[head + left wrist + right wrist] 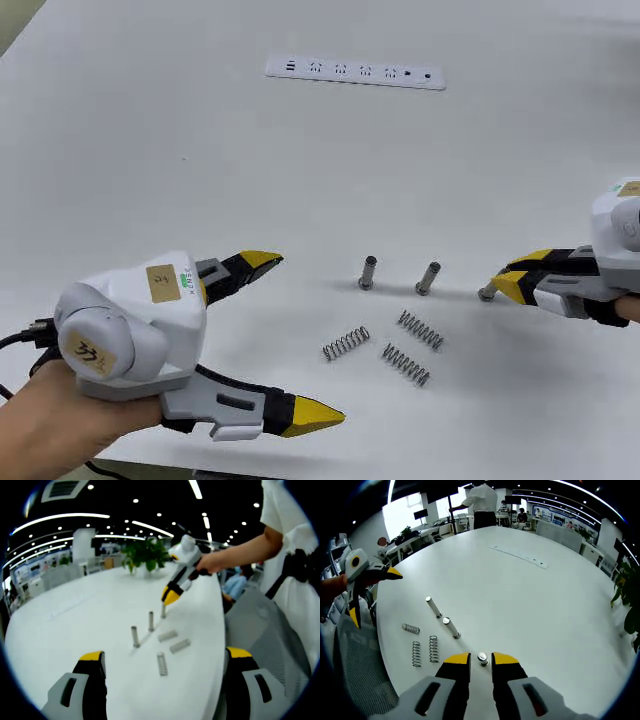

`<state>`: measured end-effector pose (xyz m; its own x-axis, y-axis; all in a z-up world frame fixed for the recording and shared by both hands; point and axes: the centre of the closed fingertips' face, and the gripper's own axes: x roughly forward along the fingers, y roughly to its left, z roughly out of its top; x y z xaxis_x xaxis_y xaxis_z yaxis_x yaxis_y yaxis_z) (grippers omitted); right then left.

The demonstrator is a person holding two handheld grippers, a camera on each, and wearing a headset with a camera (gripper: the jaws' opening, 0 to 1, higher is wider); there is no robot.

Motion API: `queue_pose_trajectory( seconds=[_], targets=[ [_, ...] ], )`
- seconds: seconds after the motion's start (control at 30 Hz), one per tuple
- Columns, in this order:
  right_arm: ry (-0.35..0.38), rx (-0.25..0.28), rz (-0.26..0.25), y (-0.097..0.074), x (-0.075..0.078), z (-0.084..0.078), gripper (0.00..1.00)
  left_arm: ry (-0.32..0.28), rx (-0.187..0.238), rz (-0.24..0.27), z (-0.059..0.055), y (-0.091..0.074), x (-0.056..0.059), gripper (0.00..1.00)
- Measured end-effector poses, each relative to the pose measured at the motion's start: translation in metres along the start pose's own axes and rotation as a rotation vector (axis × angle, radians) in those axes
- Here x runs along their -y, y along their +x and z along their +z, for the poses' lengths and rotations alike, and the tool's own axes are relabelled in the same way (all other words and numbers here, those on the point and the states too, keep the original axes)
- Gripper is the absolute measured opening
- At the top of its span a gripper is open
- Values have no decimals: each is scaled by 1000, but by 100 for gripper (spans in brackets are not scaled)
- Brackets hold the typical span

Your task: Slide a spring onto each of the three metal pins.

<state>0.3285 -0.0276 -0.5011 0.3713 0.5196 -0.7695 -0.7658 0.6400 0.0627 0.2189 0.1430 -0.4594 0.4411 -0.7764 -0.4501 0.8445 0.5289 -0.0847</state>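
Three short metal pins stand in a row on the white table: the left pin (368, 272), the middle pin (428, 278) and the right pin (487, 292). Three loose springs (346, 343) (420, 330) (405, 365) lie in front of them. My right gripper (512, 276) comes in from the right, its jaws narrowly open, and the right pin's head (483, 659) sits between the tips (481, 661) without visible contact. My left gripper (291, 337) hovers wide open at the near left, holding nothing, with the springs (161, 663) ahead of it.
A white power strip (355, 72) lies flat at the far side of the table. The table's near edge (400, 470) runs just below the springs. A person (480, 500) stands beyond the far end, and a potted plant (145, 555) stands past the table.
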Motion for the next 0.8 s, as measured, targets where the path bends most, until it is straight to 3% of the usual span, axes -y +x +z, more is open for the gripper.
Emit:
queue_pose_trajectory(
  seconds=[0.4, 0.8],
  targets=[
    [11, 43, 14, -18, -8, 3, 25, 6, -3, 4, 0, -1, 1, 100],
    [9, 120, 43, -37, -2, 3, 44, 15, -12, 7, 2, -3, 2, 100]
  ],
)
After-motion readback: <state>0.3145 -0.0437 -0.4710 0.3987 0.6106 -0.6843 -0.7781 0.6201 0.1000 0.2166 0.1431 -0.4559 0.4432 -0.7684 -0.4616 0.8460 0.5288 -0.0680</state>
